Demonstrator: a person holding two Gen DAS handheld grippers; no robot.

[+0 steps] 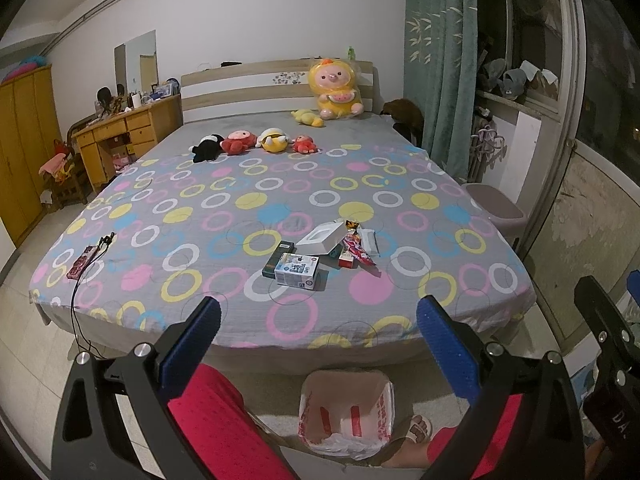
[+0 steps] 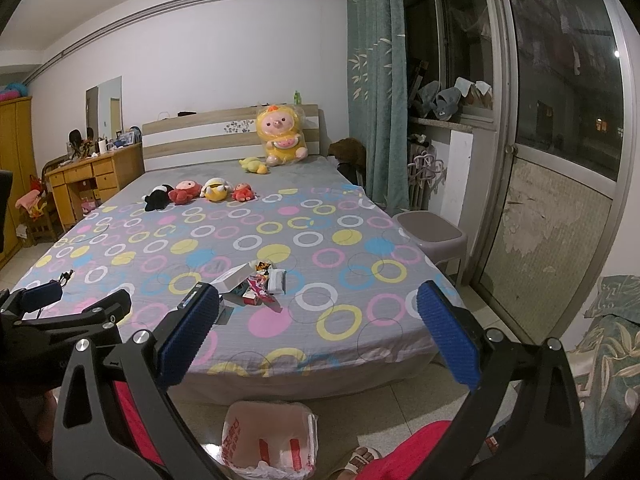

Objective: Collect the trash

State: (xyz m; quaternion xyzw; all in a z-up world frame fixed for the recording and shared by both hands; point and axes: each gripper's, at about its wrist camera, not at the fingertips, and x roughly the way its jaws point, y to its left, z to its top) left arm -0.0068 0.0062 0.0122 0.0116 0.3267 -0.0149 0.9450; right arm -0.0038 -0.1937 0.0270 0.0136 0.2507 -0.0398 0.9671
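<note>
A pile of trash lies on the bed near its foot: a white and blue carton, a dark green box, a flat white box, a red wrapper and a small red box. The pile also shows in the right wrist view. A bin lined with a white and red plastic bag stands on the floor below the bed's foot; it also shows in the right wrist view. My left gripper is open and empty, short of the pile. My right gripper is open and empty.
The bed has a grey sheet with coloured rings. Several plush toys lie near the headboard. A phone with a cable lies at the left edge. A purple stool stands right of the bed. A wooden desk stands at the left.
</note>
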